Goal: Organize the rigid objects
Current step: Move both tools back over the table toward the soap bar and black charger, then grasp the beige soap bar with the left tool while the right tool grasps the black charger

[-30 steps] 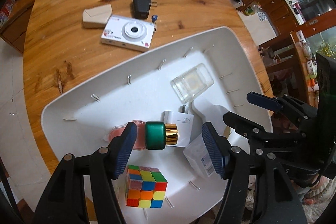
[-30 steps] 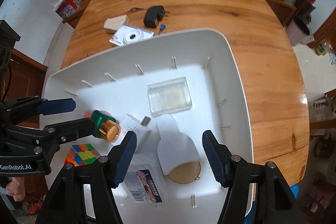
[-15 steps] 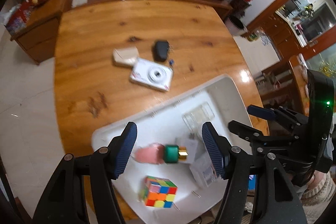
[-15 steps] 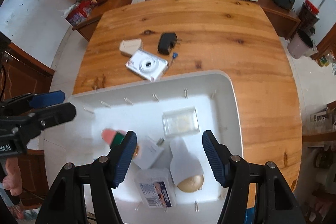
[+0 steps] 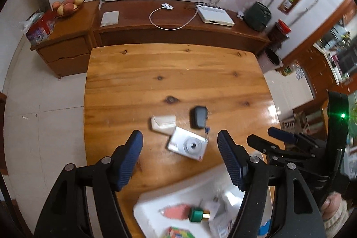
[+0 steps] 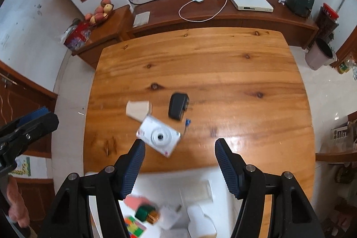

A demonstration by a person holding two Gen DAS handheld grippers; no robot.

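A white tray (image 5: 154, 199) (image 6: 196, 177) sits at the table's near edge, holding a pink bottle with green cap (image 5: 195, 214) (image 6: 142, 211), a colour cube (image 5: 176, 233) (image 6: 133, 226), a clear box (image 6: 202, 191) and white items. On the table beyond lie a white camera (image 5: 188, 146) (image 6: 158, 136), a black charger (image 5: 198, 117) (image 6: 177, 106) and a beige box (image 5: 164, 123) (image 6: 138, 110). My left gripper (image 5: 180, 157) and right gripper (image 6: 179, 161) are both open, empty, high above the tray's far rim.
A wooden sideboard (image 5: 178, 26) with cables, a white router (image 6: 251, 2) and fruit stands behind the table. A bin (image 6: 320, 52) is at the table's far right corner. The other gripper shows at each view's edge.
Both grippers have risen and pulled back from the tray; the whole table and the room behind it now show. The objects have not moved.
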